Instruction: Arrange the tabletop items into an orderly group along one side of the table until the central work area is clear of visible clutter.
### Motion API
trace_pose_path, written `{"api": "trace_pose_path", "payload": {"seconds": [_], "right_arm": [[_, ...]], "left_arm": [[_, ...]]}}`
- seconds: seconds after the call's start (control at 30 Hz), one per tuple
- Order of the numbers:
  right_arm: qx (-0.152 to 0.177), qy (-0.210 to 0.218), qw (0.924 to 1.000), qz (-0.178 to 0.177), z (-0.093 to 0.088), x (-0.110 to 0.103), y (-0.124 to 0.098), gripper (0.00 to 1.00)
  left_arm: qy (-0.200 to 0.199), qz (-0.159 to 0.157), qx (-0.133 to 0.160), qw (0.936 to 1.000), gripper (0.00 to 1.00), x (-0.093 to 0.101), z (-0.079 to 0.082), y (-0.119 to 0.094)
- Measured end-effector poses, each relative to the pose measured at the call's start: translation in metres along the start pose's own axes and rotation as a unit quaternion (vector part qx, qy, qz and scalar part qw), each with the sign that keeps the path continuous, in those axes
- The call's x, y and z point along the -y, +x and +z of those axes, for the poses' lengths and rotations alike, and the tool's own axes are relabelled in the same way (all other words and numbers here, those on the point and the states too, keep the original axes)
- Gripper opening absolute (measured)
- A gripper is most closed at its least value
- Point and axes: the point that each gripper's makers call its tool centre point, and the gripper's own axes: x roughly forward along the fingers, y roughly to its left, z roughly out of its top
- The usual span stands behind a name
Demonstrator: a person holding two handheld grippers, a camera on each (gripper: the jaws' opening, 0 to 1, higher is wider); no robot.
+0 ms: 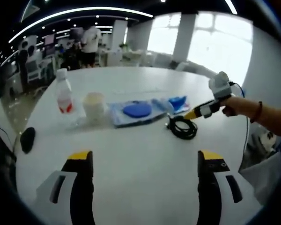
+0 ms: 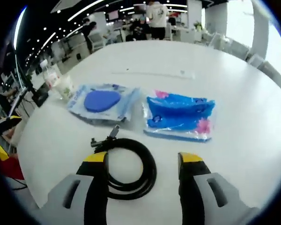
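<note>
The right tongs (image 2: 141, 161) hung spread wide and grasping nothing just over a coiled black cable (image 2: 127, 168) on the white table (image 2: 243, 117), their left jaw over the coil's edge and their right jaw on bare table beside it. From across the table, the left tongs (image 1: 144, 161) were likewise parted and empty over bare tabletop, and their camera caught the right tongs at the cable's edge, held by a person's hand.

Just beyond the cable lay two flat plastic packets side by side: a clear one with a dark blue disc (image 2: 103, 102) and a bright blue packet (image 2: 179, 116) with pink marks. Farther left stood a pale cup (image 1: 93, 105) and a clear bottle (image 1: 64, 96) with a red label, with a dark mouse-shaped object (image 1: 27, 139) near the table's edge. The items already ran in a loose row, the cable lying out of line.

The risks looked plain. A pinch on one loop could let the springy cable uncoil and drag across the packets, pushing them askew. A jaw landing on the slick packet film could slide it. Farther along, a careless sweep might topple the light bottle or cup.
</note>
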Motion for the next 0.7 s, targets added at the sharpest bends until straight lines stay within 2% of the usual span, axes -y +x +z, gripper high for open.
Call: {"api": "trace_pose_path", "payload": {"seconds": [0.1,0.17,0.27,0.6,0.7], "right_arm": [[0.000,0.001,0.9999,0.012,-0.003,-0.010,-0.006,0.67],[0.008,-0.014,0.9997,0.017,-0.003,-0.016,-0.011,0.72],[0.018,-0.011,0.9994,0.027,-0.004,-0.025,-0.021,0.80],[0.064,-0.033,0.9960,0.054,0.001,-0.056,-0.060,0.87],[0.068,-0.037,0.9953,0.058,0.001,-0.063,-0.069,0.89]], "left_arm": [[0.001,-0.002,-0.001,1.0000,0.89,0.001,0.000,0.000],[0.000,-0.003,0.000,1.0000,0.90,0.001,0.000,-0.001],[-0.005,-0.002,0.003,1.0000,0.90,-0.001,0.002,-0.003],[0.001,-0.012,0.000,0.9999,0.90,0.006,0.000,-0.003],[0.005,-0.013,-0.001,0.9999,0.90,0.007,0.000,-0.004]]}}
